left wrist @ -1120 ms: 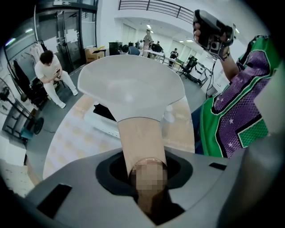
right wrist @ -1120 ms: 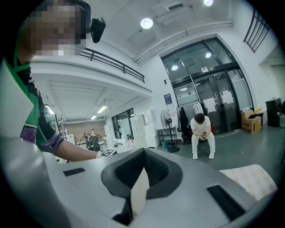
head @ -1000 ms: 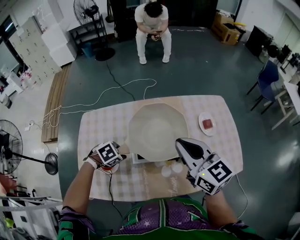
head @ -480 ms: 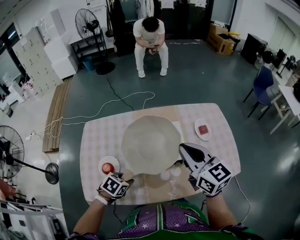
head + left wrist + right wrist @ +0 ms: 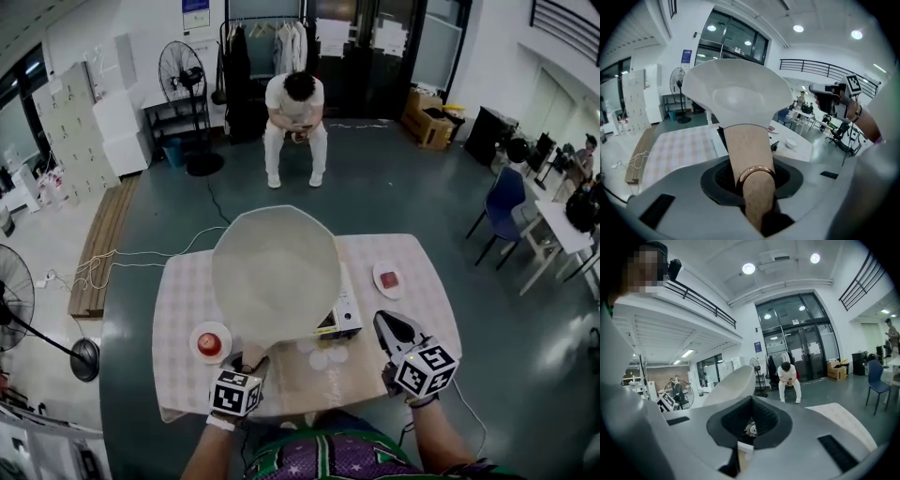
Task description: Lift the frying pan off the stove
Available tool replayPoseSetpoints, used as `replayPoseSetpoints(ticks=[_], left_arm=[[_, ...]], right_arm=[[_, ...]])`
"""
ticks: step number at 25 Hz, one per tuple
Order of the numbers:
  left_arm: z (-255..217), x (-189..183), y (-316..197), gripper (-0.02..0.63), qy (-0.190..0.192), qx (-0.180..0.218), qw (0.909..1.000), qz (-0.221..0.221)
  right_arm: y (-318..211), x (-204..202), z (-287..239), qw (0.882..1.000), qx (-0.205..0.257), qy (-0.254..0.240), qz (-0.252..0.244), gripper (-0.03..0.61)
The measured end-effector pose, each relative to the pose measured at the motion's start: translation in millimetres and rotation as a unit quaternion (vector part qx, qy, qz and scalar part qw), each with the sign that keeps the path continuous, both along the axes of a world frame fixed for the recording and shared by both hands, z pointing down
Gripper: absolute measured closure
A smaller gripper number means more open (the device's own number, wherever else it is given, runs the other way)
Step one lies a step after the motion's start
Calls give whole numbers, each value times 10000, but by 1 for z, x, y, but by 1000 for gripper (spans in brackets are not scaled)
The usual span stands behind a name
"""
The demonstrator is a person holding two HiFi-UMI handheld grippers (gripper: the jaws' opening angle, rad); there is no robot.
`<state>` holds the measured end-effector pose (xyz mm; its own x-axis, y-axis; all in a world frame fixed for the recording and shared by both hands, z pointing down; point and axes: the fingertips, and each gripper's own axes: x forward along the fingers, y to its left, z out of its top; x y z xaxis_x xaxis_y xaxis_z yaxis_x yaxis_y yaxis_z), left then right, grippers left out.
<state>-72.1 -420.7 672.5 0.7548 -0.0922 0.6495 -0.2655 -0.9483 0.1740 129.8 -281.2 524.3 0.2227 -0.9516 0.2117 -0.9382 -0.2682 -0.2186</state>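
Glossy dark grey floor spreads round a counter (image 5: pixel 183 291) under a pale checked cloth, in a tall hall with glass doors. The left gripper (image 5: pixel 756 183) has its jaws partly closed and clamped on the tan, speckled, wood-look handle (image 5: pixel 749 147), just by a copper-coloured ring (image 5: pixel 756 171) that bands it. From the handle flares the cream, many-sided frying pan (image 5: pixel 274 272), matte and smooth, held up in the air above the counter and off the small silver stove (image 5: pixel 345 317), its far rim tipped upward. The right gripper (image 5: pixel 396 330) hangs over the counter's near right part, jaws together with nothing in them. On the cloth sit a white plate with a round red thing (image 5: pixel 210 343) and a smaller white plate with a red piece (image 5: pixel 388 279). Farther off, a person in white (image 5: pixel 294 117) sits beside a black standing fan (image 5: pixel 181 70). A blue notice (image 5: pixel 196 14) hangs on the wall, its print too small to read.
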Motion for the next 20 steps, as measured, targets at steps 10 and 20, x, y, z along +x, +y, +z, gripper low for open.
replayPoseSetpoints(ticks=[10,20], left_arm=[[-87,-33,14,471,481,812,9916,-888],[-178,-26,40,472,1122,1048,9661,-2078]], right_arm=[[50,15,-60,9988,357,295,-146,571],[106,56,-128,9950,652,392,-647,571]])
